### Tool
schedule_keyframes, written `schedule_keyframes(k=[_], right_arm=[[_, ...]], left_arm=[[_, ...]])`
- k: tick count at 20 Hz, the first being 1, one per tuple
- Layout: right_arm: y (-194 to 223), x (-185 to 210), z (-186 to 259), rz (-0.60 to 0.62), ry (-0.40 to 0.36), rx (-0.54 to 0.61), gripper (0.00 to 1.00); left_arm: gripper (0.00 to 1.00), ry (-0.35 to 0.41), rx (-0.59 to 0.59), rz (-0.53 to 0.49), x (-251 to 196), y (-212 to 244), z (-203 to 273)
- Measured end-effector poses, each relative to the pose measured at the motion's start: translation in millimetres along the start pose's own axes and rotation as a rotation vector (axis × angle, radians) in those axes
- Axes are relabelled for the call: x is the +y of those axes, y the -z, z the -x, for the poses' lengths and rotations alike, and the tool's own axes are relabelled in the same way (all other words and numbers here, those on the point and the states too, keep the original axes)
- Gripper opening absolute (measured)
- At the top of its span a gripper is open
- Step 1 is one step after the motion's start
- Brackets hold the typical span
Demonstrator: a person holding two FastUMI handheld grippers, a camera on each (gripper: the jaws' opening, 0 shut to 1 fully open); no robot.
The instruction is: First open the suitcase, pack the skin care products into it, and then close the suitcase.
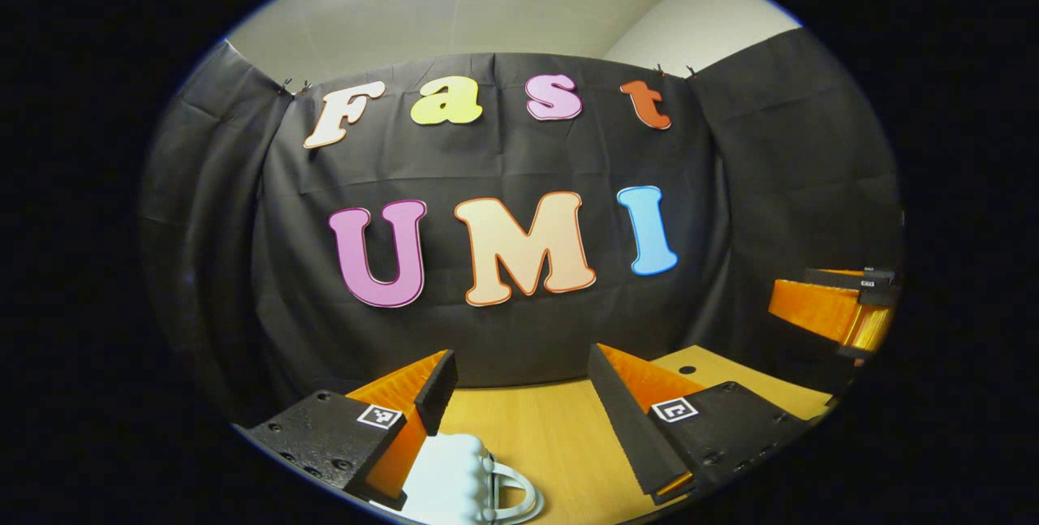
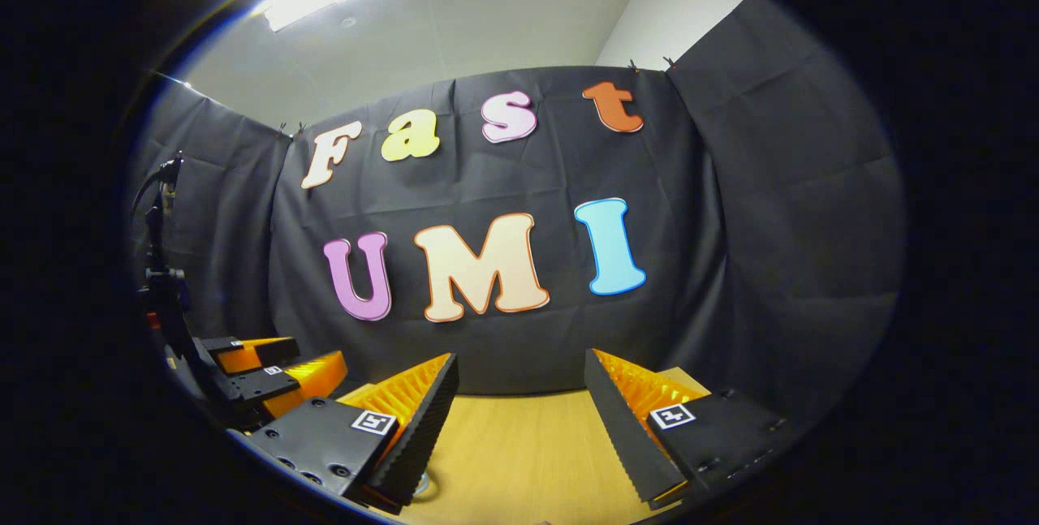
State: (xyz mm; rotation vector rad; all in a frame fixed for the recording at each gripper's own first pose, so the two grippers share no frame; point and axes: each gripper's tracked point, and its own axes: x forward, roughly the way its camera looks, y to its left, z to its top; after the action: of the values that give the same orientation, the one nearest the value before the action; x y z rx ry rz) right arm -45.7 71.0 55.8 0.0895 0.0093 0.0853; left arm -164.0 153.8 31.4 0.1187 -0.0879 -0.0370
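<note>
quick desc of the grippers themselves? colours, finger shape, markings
Both alike: the left gripper and the right gripper have black bodies with screw holes, wedge-shaped orange ribbed fingers faced with black serrated pads, and a square black-and-white marker tag on each finger base.

Two orange-and-black two-finger claws: the left claw at 6 o'clock in the left gripper view, the right claw at 6 o'clock in the right gripper view. One light wooden counter. One white ribbed plastic object at 6 o'clock; its kind is unclear.

Left claw spread wide, level, right claw likewise spread wide, side by side
</note>
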Motion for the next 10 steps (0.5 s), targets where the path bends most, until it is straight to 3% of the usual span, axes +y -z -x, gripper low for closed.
schedule_keyframes(k=[5, 6, 7, 10], right_arm=[[-5.3, 13.0, 16.5, 0.009, 0.013, -0.038, 0.97], [-3.5, 15.2, 18.1, 0.016, 0.013, -0.032, 0.97], [-2.1, 19.9, 21.0, 0.014, 0.006, -0.024, 0.97], [-3.9, 28.6, 28.8, 0.01, -0.002, -0.028, 0.97]], left_arm=[[0.95, -0.007, -0.027, 0.002, 26.9, -10.3, 11.9], [1.0, -0.015, -0.02, -0.007, 30.2, -7.6, 14.9], [0.95, -0.022, -0.018, -0.002, 34.4, -5.1, 18.8], [0.95, -0.023, -0.014, 0.033, 39.8, -2.3, 26.9]])
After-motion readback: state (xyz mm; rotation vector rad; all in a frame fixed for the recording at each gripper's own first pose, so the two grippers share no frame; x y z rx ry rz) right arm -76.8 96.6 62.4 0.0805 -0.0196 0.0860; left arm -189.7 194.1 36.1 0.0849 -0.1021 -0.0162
